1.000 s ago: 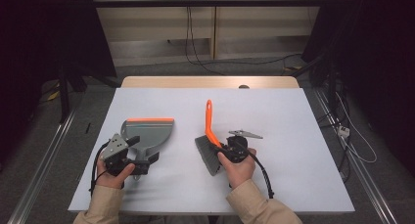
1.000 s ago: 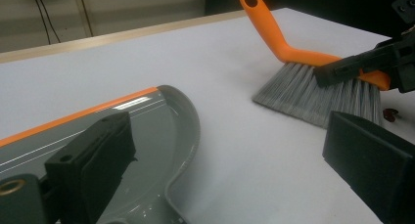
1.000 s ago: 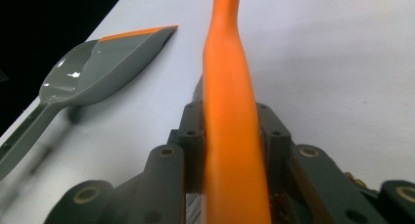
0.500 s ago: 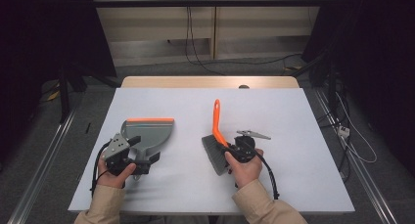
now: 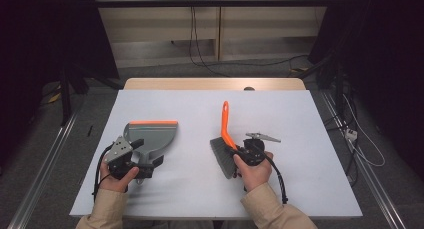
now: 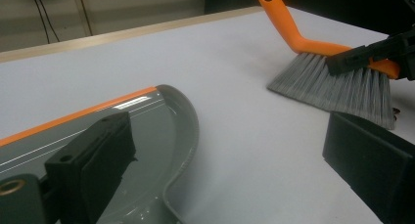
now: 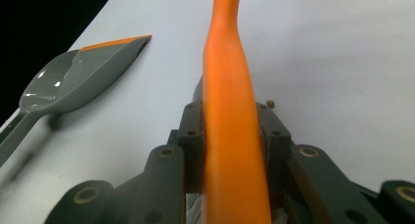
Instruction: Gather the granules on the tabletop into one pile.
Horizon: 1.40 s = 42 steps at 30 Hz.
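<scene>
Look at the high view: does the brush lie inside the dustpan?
No, the brush sits apart from the dustpan, on the table's right side.

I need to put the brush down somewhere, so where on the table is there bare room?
Bare stretches: the far strip of the table beyond the dustpan; the gap between dustpan and hand brush; the right side past the right claw; and the near edge between the sleeves. It is crowded around each hand, and a small speck lies by the brush.

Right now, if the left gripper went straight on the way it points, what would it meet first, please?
Probably bare table: its jaws stand open, the dustpan by the left one. The brush lies ahead to the right, though depth is unclear.
</scene>
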### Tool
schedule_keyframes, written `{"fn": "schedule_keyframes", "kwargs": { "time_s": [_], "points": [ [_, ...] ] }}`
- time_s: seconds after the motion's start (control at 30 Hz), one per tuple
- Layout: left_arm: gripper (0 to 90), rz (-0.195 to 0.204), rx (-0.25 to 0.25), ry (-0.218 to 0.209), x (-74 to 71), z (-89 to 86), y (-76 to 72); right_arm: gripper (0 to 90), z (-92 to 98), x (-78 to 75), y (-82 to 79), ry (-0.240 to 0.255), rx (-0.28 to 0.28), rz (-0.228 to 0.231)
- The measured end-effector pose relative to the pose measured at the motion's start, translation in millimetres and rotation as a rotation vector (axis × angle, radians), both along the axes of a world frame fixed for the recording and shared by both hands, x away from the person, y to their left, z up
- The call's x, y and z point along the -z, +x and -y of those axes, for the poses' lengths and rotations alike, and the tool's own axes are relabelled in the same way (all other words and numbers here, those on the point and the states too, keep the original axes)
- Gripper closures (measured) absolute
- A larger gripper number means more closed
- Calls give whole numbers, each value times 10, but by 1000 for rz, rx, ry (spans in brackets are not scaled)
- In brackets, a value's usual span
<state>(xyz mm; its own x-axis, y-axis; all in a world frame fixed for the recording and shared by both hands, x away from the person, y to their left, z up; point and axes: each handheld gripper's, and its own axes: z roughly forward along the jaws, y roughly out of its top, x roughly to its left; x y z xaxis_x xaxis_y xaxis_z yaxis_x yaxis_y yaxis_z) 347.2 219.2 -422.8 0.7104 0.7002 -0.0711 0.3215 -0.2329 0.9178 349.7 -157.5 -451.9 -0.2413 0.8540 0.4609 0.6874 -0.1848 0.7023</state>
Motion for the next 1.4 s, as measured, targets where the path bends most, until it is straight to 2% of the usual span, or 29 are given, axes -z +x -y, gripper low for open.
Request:
{"fn": "schedule_keyframes", "kwargs": {
  "time_s": [0.23, 0.33, 0.4, 0.6, 0.67, 0.73, 0.8, 0.93, 1.03, 1.13, 1.17, 1.27, 1.4],
  "points": [
    [46, 8, 4, 5, -9, -2, 2, 703, 25, -8, 16, 6, -1, 4],
    [46, -1, 1, 2, -2, 9, 1, 705, 39, -11, 32, 15, -3, 6],
    [46, 0, 2, 2, -1, 12, 3, 707, 42, -14, 42, 34, -2, 2],
    [46, 1, 6, 7, 2, 16, 17, 712, 23, -65, 90, 75, -39, 37],
    [46, 0, 7, 8, 5, 19, 19, 712, 14, -103, 109, 89, -75, 59],
    [46, -2, 5, 4, 9, 21, 21, 712, 0, -148, 118, 70, -106, 72],
    [46, -1, 5, 4, 5, 15, 19, 712, 1, -181, 131, 76, -163, 108],
    [46, -3, -1, 1, 6, 7, 20, 712, 43, -243, 154, 44, -283, 144],
    [46, -5, 0, 1, 8, 12, 20, 712, 85, -279, 156, 38, -375, 138],
    [46, -6, 0, 1, 10, 13, 22, 712, 115, -295, 130, 33, -458, 155],
    [45, -7, -1, 2, 11, 13, 23, 712, 120, -292, 113, 25, -479, 163],
    [46, -4, 0, 7, 13, 11, 28, 713, 148, -261, 77, 14, -535, 150],
    [46, -9, 1, 8, 17, 22, 27, 713, 202, -200, 52, 59, -608, 134]
  ]
}}
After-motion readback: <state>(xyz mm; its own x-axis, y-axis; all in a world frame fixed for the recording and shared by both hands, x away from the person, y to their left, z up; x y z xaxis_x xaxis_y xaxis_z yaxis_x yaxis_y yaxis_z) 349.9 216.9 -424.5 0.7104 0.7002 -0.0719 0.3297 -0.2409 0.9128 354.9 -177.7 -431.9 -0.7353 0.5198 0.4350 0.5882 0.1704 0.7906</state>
